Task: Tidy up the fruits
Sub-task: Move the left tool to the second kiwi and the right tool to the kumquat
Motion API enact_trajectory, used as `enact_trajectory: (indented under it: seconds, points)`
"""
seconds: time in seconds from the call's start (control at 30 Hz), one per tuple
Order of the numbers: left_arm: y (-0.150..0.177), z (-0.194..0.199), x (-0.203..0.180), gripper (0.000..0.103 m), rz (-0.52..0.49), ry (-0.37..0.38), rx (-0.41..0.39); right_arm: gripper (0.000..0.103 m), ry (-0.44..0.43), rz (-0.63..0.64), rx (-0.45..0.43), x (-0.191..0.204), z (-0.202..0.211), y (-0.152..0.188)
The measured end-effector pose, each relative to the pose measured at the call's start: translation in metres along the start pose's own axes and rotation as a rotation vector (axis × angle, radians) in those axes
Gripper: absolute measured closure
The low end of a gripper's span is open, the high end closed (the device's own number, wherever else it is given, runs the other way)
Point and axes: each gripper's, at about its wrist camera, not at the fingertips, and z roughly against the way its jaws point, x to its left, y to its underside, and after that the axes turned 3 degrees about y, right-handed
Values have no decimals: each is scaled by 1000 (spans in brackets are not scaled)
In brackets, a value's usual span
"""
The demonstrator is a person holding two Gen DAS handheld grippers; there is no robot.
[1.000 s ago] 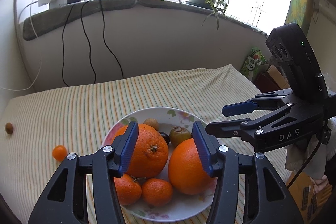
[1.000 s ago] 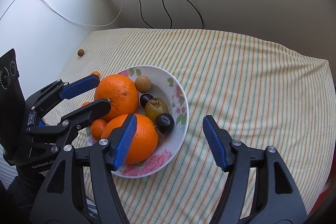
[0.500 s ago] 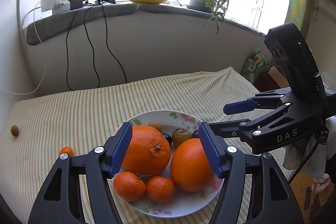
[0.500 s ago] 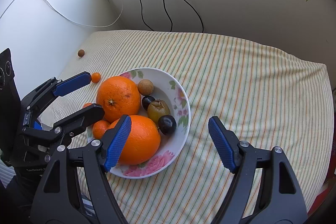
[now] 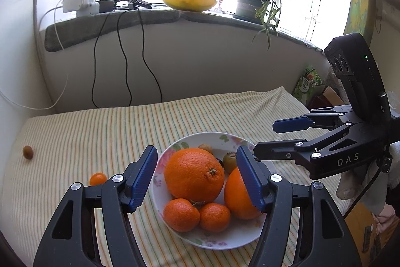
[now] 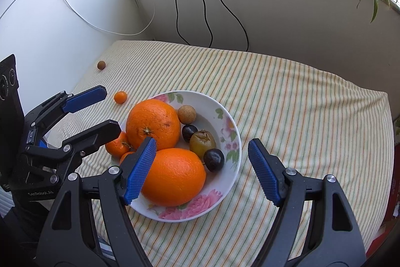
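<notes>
Both grippers are being held above the bowl (image 6: 231,126), nothing gripped. Left gripper (image 5: 197,179): jaws have just been opening and are standing wide, framing the far orange (image 5: 193,174) in its view but not pressing on it. Right gripper (image 6: 202,168): jaws have also just been opening, wide apart and empty, with the near orange (image 6: 172,177) lying under its left pad.

Bowl is holding both oranges, mandarins (image 5: 181,214), two plums (image 6: 213,159) and other small fruit. Step looks like a release and back-off. Still lying loose on the cloth (image 6: 300,104), left of the bowl: a kumquat (image 6: 120,97) just beside it and a brown fruit (image 6: 101,65) farther off. Next move is judged to be a reach left for the kumquat; it is small and round, so a centred, narrow closing is being called for.
</notes>
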Motion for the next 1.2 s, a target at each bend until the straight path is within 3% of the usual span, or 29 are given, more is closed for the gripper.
enact_trajectory:
  seconds: [0.33,0.8,1.07,1.2]
  points:
    - [5,32,72,38,84,-98,-32,24,-35,33,-83,19,3,-20]
    - [25,57,166,38,193,-226,-49,24,-79,105,-16,85,-26,-52]
    - [35,55,208,49,236,-278,-53,24,-140,49,-141,135,-39,-52]
    - [37,48,228,56,236,-304,-34,28,-104,25,-199,163,-59,-35]
